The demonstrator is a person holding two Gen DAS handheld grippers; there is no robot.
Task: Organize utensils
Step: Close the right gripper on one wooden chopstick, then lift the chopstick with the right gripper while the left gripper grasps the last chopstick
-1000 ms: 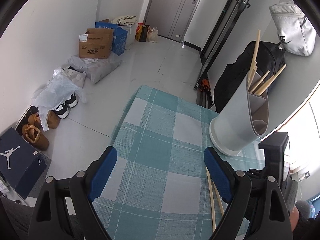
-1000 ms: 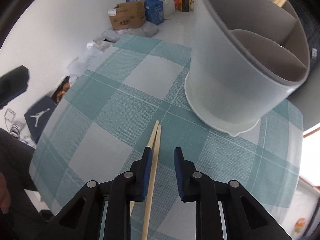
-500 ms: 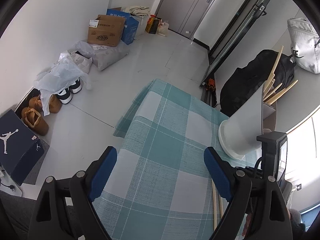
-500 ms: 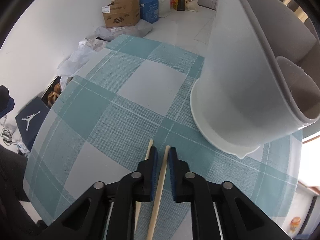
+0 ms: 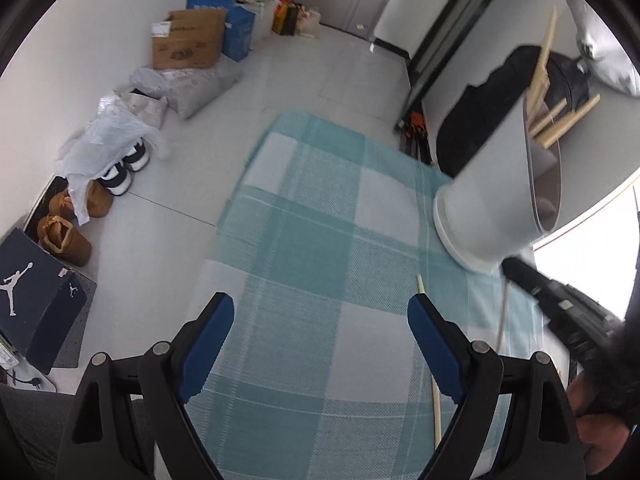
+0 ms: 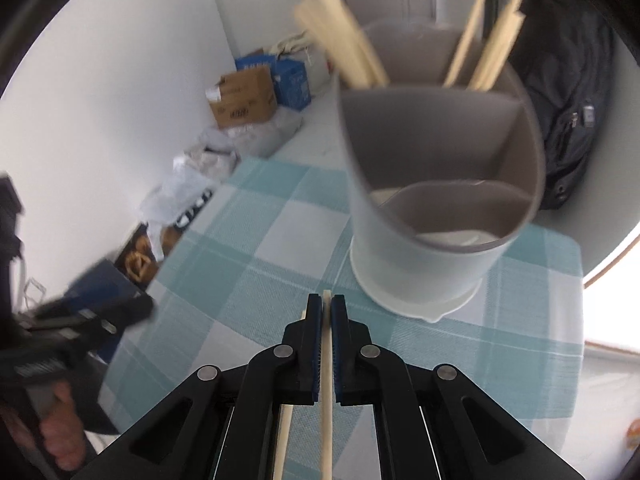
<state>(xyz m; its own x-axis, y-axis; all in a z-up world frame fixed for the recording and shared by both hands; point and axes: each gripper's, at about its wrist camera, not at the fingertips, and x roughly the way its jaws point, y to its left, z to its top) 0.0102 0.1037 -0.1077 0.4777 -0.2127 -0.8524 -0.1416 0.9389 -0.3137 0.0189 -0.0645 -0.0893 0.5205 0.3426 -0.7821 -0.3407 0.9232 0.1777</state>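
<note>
— Wooden chopstick (image 6: 327,380) sits pinched between the jaws of the right gripper (image 6: 327,308), which are clamped tight on it; its tip pokes out just past the blue pads, at the lower centre of the right wrist view.

— So which step is that?

— Judging by the grip, the pick-up looks done and the carry to the holder (image 6: 436,208) is in hand. That grey divided holder stands on the checked cloth (image 6: 256,272), filling the upper right of the same view, with several chopsticks already leaning in its rear compartments. The near compartments look empty.

— And the other stick?

— A second chopstick (image 6: 285,432) shows just left of the held one, low in the frame, outside the pads. In the left wrist view one chopstick (image 5: 430,364) lies on the cloth at the lower right, partly behind a finger. Whether it is the same one cannot be told.

— The left gripper (image 5: 320,320)?

— Its jaws stand wide apart with nothing between them, hovering over the cloth at the bottom of its own view.

— What does the next move call for?

— Probably lifting the stick above the rim, tipping it more upright, and lining its end over a compartment before letting go. The blur suggests motion, so steadying first would help; the slanted rim could deflect a stick that comes in low.
</note>
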